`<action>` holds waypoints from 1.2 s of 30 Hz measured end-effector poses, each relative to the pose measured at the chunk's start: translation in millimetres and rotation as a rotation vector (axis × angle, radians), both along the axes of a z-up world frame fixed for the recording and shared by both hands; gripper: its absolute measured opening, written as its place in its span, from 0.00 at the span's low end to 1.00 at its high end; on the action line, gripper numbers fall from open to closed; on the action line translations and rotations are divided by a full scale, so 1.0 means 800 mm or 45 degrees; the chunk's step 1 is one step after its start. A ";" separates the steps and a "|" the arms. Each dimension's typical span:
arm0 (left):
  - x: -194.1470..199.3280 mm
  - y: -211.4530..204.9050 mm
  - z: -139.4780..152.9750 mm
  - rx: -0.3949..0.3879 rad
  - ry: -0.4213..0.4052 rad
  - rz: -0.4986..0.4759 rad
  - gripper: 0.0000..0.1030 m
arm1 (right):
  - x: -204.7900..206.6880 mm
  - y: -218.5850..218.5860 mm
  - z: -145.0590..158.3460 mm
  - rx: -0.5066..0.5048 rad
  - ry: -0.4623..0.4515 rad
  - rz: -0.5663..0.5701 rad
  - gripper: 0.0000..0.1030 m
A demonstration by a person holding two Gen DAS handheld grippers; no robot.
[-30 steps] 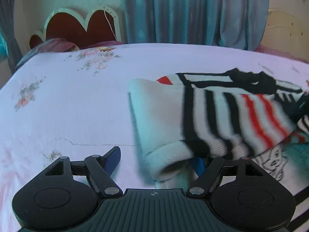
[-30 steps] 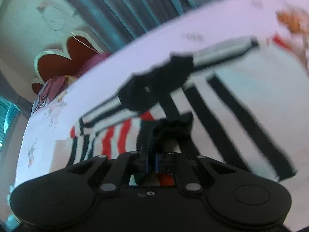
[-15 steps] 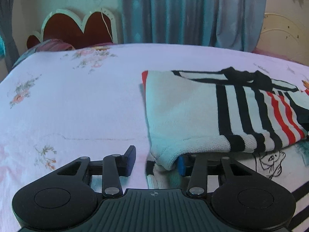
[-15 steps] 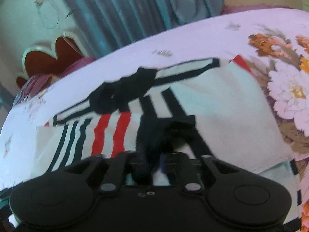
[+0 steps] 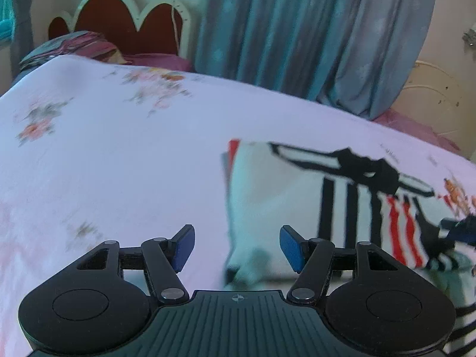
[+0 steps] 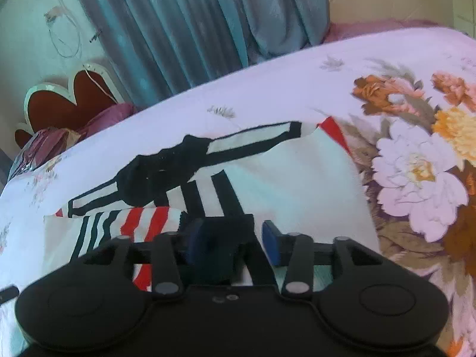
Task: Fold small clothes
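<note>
A small white sweater [image 5: 276, 196] with black and red stripes and a black collar [image 5: 369, 169] lies folded on the bed, right of centre in the left wrist view. My left gripper [image 5: 238, 247] hovers over its near left corner. Its jaws are opening and the blue pads [image 5: 290, 248] press on nothing. In the right wrist view the sweater [image 6: 297, 184] fills the middle. My right gripper [image 6: 230, 242] is low over it and its jaws are opening. A black cuff [image 6: 226, 238] lies loose between the pads, and the right pad [image 6: 271, 245] stands apart from it.
The bed carries a pale floral sheet [image 5: 104, 154] with large printed flowers [image 6: 416, 172] to the right of the sweater. A scalloped red headboard [image 5: 128, 20], pillows [image 5: 80, 44] and blue curtains [image 5: 312, 35] stand at the back. Bare sheet lies left of the sweater.
The left gripper let go of the white sleeve and drew back upward. The right gripper went from shut on the black cuff to open. The sleeves now lie flat on the sweater.
</note>
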State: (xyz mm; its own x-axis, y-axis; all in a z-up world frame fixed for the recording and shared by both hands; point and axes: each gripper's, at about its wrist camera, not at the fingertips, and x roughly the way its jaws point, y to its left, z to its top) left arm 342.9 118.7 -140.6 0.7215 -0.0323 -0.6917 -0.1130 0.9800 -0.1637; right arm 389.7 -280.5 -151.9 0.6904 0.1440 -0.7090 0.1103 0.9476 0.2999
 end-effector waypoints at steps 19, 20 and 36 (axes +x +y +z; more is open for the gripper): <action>0.128 -0.040 -0.055 0.025 0.096 0.057 0.61 | 0.017 -0.005 -0.026 -0.198 0.049 0.094 0.03; 0.127 -0.042 -0.053 0.032 0.088 0.047 0.61 | 0.017 -0.008 -0.023 -0.128 0.049 0.117 0.09; 0.126 -0.053 -0.051 0.113 0.065 0.010 0.61 | 0.032 -0.007 -0.019 0.180 0.063 0.124 0.45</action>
State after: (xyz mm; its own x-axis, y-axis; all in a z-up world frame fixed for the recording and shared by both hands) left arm 443.7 76.5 -181.3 0.6854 0.0358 -0.7273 -0.1263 0.9895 -0.0703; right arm 415.5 -286.4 -167.0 0.6328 0.3096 -0.7097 0.0378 0.9032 0.4277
